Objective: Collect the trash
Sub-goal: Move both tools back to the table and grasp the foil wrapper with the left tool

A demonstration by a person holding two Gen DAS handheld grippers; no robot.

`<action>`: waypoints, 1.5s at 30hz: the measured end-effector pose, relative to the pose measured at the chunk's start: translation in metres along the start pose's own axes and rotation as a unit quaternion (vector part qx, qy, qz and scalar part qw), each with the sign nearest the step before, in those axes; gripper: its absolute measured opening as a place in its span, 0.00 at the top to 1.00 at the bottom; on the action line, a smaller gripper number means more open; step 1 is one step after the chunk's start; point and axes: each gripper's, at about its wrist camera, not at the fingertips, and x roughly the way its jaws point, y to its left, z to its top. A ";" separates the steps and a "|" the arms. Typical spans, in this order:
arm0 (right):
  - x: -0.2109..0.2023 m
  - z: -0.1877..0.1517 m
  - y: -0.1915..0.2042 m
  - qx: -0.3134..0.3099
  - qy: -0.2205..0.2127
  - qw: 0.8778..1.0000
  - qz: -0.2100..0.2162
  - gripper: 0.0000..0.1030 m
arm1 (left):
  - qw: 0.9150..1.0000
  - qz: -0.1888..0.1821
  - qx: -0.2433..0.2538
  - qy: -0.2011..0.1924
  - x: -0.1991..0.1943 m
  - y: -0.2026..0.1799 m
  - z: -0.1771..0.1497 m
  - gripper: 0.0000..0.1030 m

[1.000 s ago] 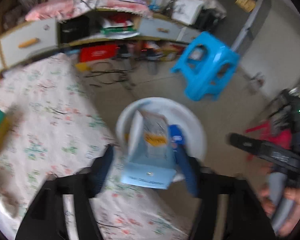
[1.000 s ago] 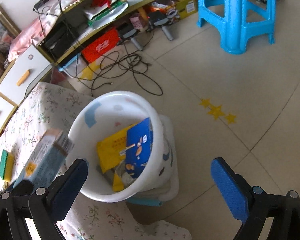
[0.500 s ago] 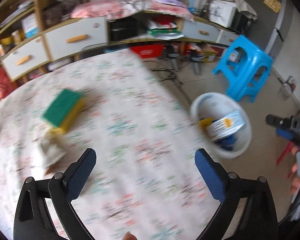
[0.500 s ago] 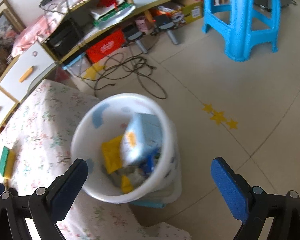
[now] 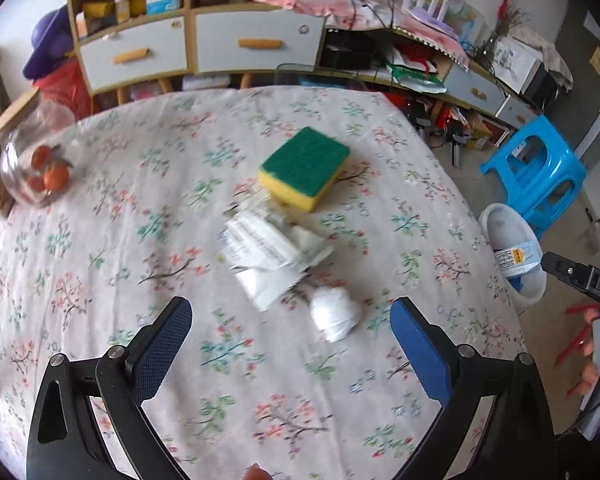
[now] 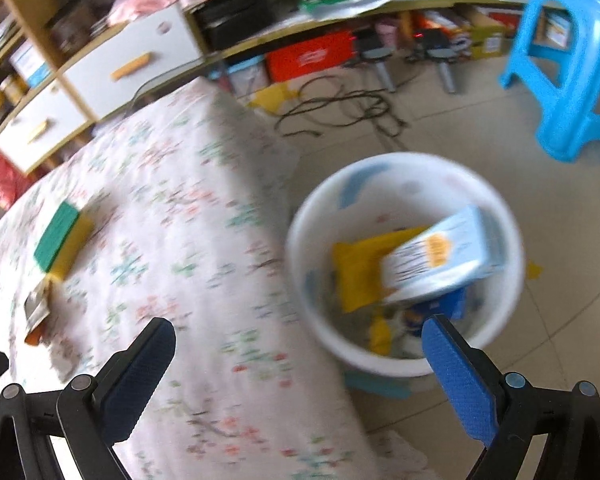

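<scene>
My left gripper (image 5: 290, 344) is open and empty above the floral tablecloth (image 5: 140, 240). Just ahead of it lie a crumpled white wrapper (image 5: 270, 258) and a white tissue wad (image 5: 334, 314). The white trash bin (image 6: 404, 364) stands on the floor by the table's edge and holds a light blue carton (image 6: 444, 260), a yellow packet (image 6: 356, 272) and a blue packet. The bin also shows in the left wrist view (image 5: 504, 226). My right gripper (image 6: 298, 360) is open and empty, over the table edge next to the bin.
A green and yellow sponge (image 5: 304, 168) lies behind the wrapper. A glass jar with orange fruit (image 5: 36, 164) stands at the table's left. A blue plastic stool (image 6: 572, 64) and loose cables (image 6: 340, 112) are on the floor. Drawers and cluttered shelves line the back wall.
The left gripper let the light blue carton drop into the bin, opened, and swung back left over the table to the wrapper and tissue. The right gripper shifted left towards the table.
</scene>
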 end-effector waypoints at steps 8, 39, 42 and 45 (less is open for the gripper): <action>0.021 -0.001 0.046 -0.027 0.017 0.999 0.007 0.02 | 0.999 -0.002 -0.023 0.026 0.006 0.037 -0.007 0.03; 0.058 0.001 0.083 -0.032 0.052 0.998 0.002 0.02 | 0.992 -0.051 -0.109 0.043 0.076 0.033 0.038 0.70; 0.056 0.001 0.084 -0.029 0.051 0.998 0.004 0.02 | 0.993 -0.059 -0.100 0.027 0.064 0.033 0.040 0.84; 0.055 0.000 0.088 -0.032 0.049 0.998 0.003 0.02 | 0.992 -0.075 -0.103 0.010 0.046 0.038 0.040 0.85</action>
